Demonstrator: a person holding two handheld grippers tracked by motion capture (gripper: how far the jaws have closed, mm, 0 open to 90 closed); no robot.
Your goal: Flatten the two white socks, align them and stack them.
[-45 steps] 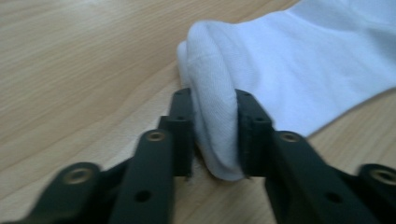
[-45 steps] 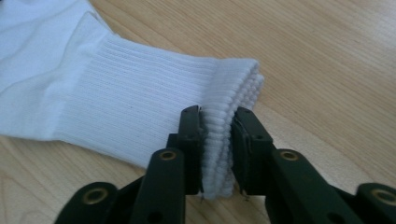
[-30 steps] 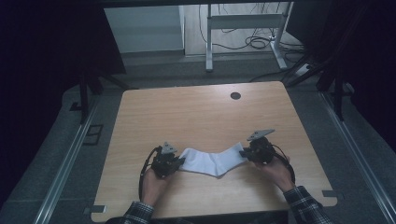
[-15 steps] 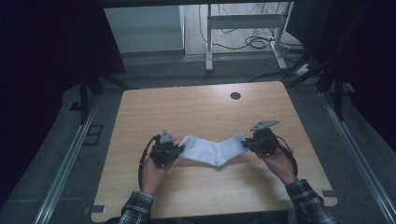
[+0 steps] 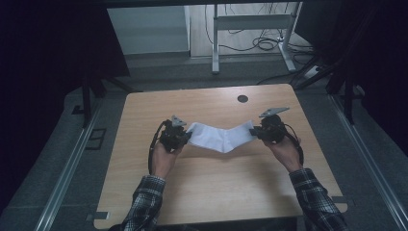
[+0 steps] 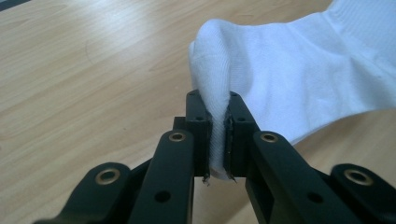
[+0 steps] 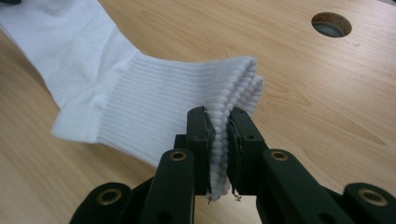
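A white sock (image 5: 221, 136) hangs stretched between my two grippers above the wooden table (image 5: 216, 192), sagging in the middle. My left gripper (image 5: 186, 137) is shut on the sock's toe end (image 6: 219, 93), with the fabric pinched between its black pads (image 6: 201, 135). My right gripper (image 5: 255, 131) is shut on the ribbed cuff (image 7: 224, 121), several folded layers squeezed between its pads (image 7: 200, 140). The heel part of the sock (image 7: 79, 93) droops toward the tabletop.
A round cable hole (image 5: 242, 98) is set in the table near the far edge, also seen as the hole (image 7: 331, 24) beyond the cuff. A metal desk frame (image 5: 250, 29) and cables lie on the floor behind the table.
Both hands have lifted and moved farther from the person, carrying the sock off the tabletop. The sock now hangs between the grippers instead of lying flat.
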